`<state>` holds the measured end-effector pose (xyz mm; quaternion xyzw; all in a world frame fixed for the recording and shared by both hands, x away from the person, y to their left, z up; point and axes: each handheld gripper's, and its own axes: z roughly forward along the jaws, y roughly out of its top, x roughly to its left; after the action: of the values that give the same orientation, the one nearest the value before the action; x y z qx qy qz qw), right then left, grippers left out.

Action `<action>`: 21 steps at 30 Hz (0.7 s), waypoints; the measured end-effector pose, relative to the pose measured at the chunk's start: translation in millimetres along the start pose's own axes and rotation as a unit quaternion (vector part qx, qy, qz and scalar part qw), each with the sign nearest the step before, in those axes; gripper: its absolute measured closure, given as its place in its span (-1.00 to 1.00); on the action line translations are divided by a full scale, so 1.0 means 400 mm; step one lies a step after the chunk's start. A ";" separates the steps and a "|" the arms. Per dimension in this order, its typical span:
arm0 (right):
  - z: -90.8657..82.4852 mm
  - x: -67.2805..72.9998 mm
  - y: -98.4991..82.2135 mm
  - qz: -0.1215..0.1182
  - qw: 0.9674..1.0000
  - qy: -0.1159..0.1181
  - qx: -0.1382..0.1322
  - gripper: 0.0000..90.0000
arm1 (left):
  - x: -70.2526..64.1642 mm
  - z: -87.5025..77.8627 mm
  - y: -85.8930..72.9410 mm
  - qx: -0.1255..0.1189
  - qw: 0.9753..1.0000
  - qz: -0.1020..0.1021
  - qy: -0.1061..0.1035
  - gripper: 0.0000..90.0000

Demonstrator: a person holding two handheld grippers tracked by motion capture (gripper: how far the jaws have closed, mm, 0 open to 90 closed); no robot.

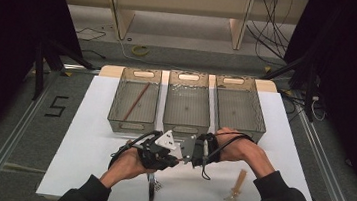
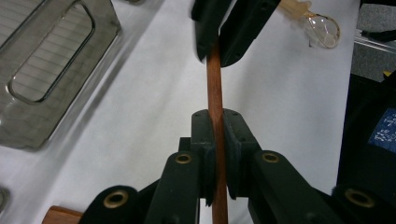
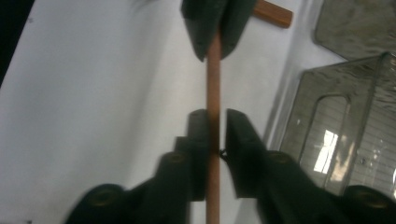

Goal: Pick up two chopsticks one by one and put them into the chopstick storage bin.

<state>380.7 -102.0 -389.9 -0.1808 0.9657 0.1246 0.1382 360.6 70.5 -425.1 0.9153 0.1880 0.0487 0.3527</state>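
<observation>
A thin brown wooden stick (image 2: 215, 88) (image 3: 214, 84) spans the gap between my two grippers, which face each other tip to tip above the white table, just in front of the middle bin. My left gripper (image 1: 175, 156) (image 2: 215, 119) is shut on the stick, both pads pressed against it. My right gripper (image 1: 189, 154) (image 3: 215, 114) straddles the stick's other end, with a narrow gap between one pad and the wood, so it stands open. Each gripper view shows the opposite gripper farther up the stick: the right gripper (image 2: 217, 51) and the left gripper (image 3: 213, 49).
Three clear grey bins stand in a row at the back: left (image 1: 131, 125) with a brown stick (image 1: 136, 102) inside, middle (image 1: 186, 129), right (image 1: 260, 119). A pale-handled utensil with a clear head (image 1: 235, 189) (image 2: 322, 28) lies front right. A dark slim utensil (image 1: 151, 190) lies at the front edge.
</observation>
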 end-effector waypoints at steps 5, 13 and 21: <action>-0.028 -0.005 -0.022 0.040 0.999 -0.020 -0.028 0.33 | 0.011 -0.003 -0.007 0.002 1.000 -0.012 0.001 0.86; -0.079 0.015 -0.073 0.134 0.986 -0.077 -0.065 0.03 | 0.042 -0.025 -0.024 -0.009 0.999 -0.031 0.018 0.86; -0.104 0.069 -0.101 0.237 0.963 -0.088 -0.092 -0.06 | 0.075 -0.051 -0.043 -0.024 0.998 -0.057 0.034 0.86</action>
<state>362.3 -159.3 -367.5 0.0531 0.9495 0.2571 0.1719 378.7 106.2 -422.6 0.8925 0.2503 0.0645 0.3697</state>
